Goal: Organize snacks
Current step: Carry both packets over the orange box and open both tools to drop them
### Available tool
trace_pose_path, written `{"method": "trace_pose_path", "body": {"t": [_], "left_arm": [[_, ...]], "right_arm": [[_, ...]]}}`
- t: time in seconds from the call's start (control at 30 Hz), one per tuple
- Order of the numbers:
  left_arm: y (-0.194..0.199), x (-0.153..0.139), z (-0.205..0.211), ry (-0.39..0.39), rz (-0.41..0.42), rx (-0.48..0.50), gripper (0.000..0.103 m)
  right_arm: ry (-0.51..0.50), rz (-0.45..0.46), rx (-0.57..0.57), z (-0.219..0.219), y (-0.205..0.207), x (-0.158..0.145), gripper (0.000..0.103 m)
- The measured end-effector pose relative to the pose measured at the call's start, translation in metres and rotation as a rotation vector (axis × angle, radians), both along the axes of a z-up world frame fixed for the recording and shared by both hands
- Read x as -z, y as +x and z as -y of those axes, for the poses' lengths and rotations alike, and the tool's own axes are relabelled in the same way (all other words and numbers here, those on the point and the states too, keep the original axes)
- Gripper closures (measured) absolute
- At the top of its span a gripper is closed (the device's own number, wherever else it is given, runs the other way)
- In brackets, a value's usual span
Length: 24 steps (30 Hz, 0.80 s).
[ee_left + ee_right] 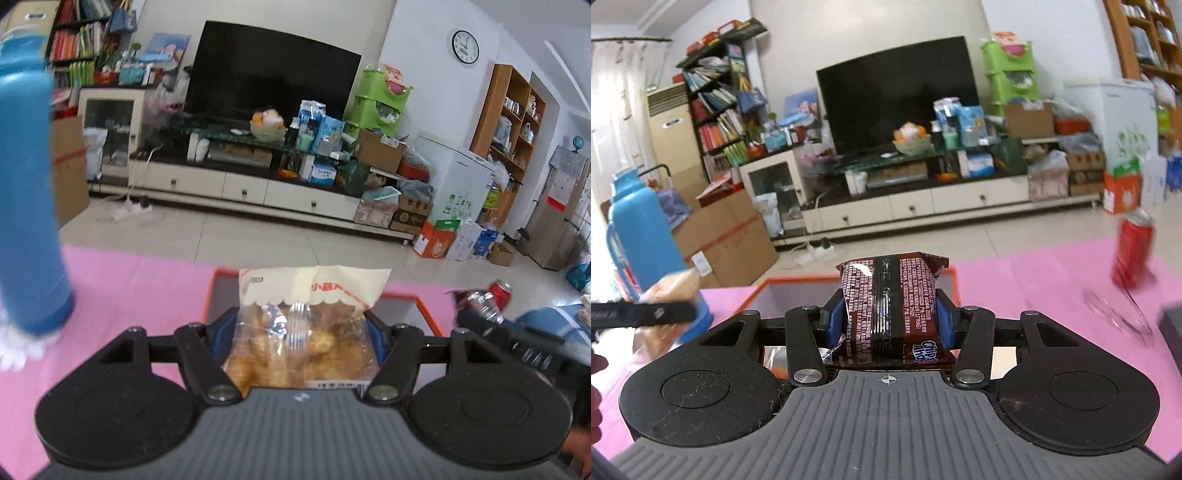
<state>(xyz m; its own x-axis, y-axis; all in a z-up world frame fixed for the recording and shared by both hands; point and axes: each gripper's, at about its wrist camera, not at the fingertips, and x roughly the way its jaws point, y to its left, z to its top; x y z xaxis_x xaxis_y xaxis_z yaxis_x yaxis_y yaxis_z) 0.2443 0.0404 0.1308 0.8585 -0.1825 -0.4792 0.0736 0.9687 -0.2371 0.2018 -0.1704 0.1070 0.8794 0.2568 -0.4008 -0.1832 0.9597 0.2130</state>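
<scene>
Packets are held in both tools at once. In the left wrist view, the left gripper (301,332) is clamped on a clear bag of golden puffed snacks (303,325), its blue pads (221,332) pressed against the sides and the printed top flap standing above them. In the right wrist view, the right gripper (888,317) is closed on a brown Chips Ahoy cookie packet (890,306), which is pinched upright across its middle.

Just beyond both packets the orange-rimmed tray (955,280) is seen on the pink mat (1034,288), and it is judged to be where the snacks are to be gathered. Each packet should be carried over the tray's rim, lowered until it is inside, and only then released. The puffed snacks should not be squeezed harder, since they could be crushed.

Right of the tray, a red can (1134,251) stands on the mat and should be cleared by the right tool. Left of the tray, a blue thermos (642,236) should be given room. Far behind the tray, a television (897,92) is seen.
</scene>
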Motion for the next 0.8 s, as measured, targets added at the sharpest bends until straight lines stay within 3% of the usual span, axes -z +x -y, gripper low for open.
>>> {"method": "trace_pose_path", "body": {"t": [0.23, 0.37, 0.47, 0.57, 0.63, 0.77, 0.8], "left_arm": [[0.058, 0.032, 0.023, -0.001, -0.031, 0.007, 0.037], [0.067, 0.046, 0.025, 0.014, -0.059, 0.004, 0.037], [0.070, 0.053, 0.022, -0.017, -0.076, 0.012, 0.035], [0.066, 0.049, 0.017, -0.035, -0.064, -0.009, 0.030], [0.055, 0.041, 0.010, -0.043, -0.021, -0.019, 0.028], [0.040, 0.028, 0.003, -0.062, 0.008, -0.028, 0.025], [0.036, 0.026, 0.003, -0.060, 0.007, -0.028, 0.025]], "right_arm": [[-0.006, -0.056, -0.024, -0.031, 0.070, 0.040, 0.073], [-0.058, -0.066, -0.012, -0.040, 0.083, 0.055, 0.073], [-0.016, -0.091, -0.013, -0.038, 0.092, 0.061, 0.072], [-0.018, -0.104, -0.003, -0.035, 0.092, 0.064, 0.062], [0.004, -0.073, 0.005, -0.029, 0.086, 0.058, 0.057], [0.007, -0.004, 0.035, -0.018, 0.066, 0.037, 0.034], [0.010, 0.000, 0.036, -0.017, 0.063, 0.033, 0.034]]}}
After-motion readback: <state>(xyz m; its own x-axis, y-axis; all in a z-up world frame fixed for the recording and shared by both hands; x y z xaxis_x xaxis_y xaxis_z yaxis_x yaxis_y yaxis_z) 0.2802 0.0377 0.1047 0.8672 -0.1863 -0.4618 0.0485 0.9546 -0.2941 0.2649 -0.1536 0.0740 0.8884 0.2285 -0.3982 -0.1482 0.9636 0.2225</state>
